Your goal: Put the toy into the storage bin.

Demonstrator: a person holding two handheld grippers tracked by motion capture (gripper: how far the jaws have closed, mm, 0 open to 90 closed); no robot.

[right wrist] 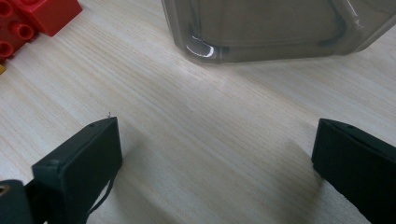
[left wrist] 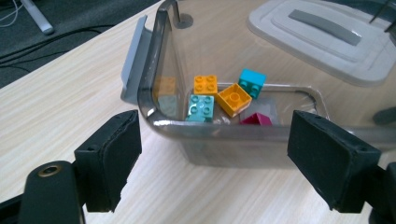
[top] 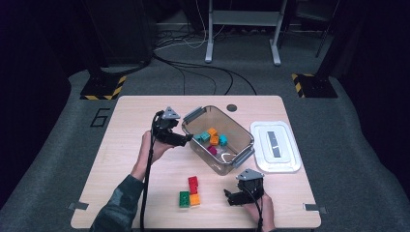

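A clear plastic container [top: 220, 166] stands in the middle of the table and holds several bricks: two orange [left wrist: 205, 85], two teal [left wrist: 201, 106] and a magenta one [left wrist: 256, 119]. My left gripper [top: 186, 140] hangs open just outside the container's left wall [left wrist: 224, 135], with nothing between its jaws. A red brick [top: 193, 184], a green brick [top: 184, 198] and an orange brick [top: 195, 199] lie together on the table near the front. My right gripper [top: 231, 195] rests open to their right, empty, and faces the container [right wrist: 261, 28] and the red brick [right wrist: 32, 18].
A white lid [top: 275, 146] lies flat to the right of the container, and it also appears behind the container in the left gripper view [left wrist: 322, 37]. The table's front edge is close behind the right hand. Cables and stands cover the floor beyond.
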